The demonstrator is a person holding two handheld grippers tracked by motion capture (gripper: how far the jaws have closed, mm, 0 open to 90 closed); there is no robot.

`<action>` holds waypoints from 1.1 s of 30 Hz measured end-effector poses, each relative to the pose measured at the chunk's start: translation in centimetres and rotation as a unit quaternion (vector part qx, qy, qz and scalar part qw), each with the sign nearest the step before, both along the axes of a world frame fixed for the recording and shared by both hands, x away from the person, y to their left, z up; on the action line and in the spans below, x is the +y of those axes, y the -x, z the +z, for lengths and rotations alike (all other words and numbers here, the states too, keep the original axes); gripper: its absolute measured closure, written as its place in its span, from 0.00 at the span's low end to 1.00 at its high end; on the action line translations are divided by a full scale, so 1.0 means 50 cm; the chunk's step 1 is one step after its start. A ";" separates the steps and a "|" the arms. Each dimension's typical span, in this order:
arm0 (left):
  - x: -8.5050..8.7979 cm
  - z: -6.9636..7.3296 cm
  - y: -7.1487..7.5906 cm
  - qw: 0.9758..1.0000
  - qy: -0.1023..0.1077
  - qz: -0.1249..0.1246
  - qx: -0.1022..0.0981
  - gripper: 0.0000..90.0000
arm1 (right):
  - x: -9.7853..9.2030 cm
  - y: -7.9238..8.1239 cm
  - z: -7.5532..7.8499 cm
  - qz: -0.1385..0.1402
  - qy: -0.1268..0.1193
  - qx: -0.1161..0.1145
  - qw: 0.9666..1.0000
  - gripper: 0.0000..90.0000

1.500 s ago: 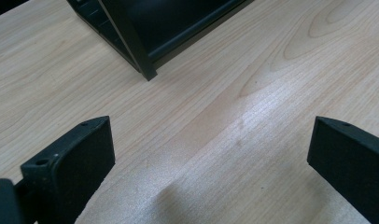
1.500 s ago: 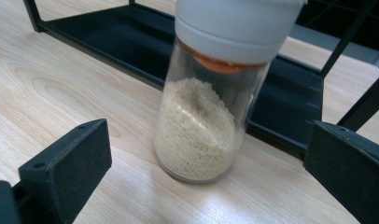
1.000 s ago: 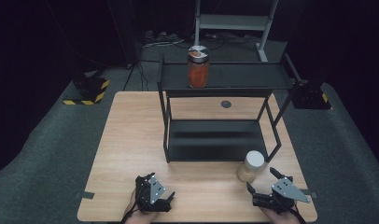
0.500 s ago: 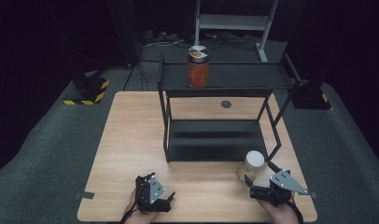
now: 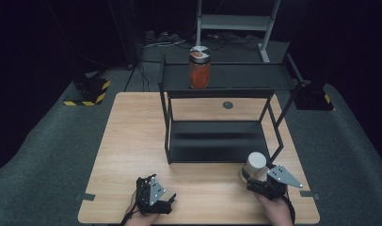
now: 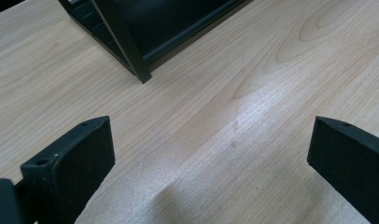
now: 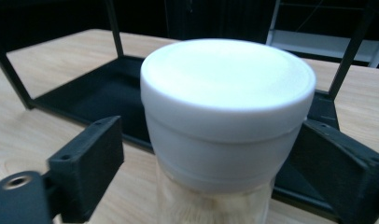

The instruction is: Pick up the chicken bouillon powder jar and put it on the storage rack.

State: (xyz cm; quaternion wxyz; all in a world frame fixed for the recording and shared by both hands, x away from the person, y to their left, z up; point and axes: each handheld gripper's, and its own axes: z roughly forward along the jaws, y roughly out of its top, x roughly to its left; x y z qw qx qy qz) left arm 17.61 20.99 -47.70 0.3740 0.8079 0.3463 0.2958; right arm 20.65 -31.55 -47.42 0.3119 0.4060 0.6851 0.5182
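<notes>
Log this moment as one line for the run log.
right gripper: fingers closing around white-lidded jar, left-side gap remains | left gripper: open over table | orange jar: top shelf

Lab/studio: black curtains, cables [image 5: 156, 40] on floor, hazard-striped base [image 5: 88, 92], wood table [image 5: 128, 141].

left gripper [image 5: 166, 203]: near table's front edge, left of centre, jaws spread wide, nothing between | right gripper [image 5: 251, 178]: near front right corner, jaws have just been closing, a thing between them, left jaw not touching it | hands at bottom edge
</notes>
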 end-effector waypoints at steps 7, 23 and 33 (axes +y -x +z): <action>0.000 0.000 0.001 1.000 -0.001 -0.001 -0.002 0.01 | -0.008 0.005 -0.019 -0.007 -0.026 -0.016 0.999 0.27; -0.002 0.000 0.001 1.000 -0.005 -0.005 -0.002 0.01 | -0.021 0.015 -0.046 0.005 -0.024 -0.039 0.999 0.38; -0.001 0.000 0.002 1.000 -0.006 -0.004 -0.004 0.01 | -0.018 0.022 -0.038 0.005 -0.018 -0.036 0.999 0.38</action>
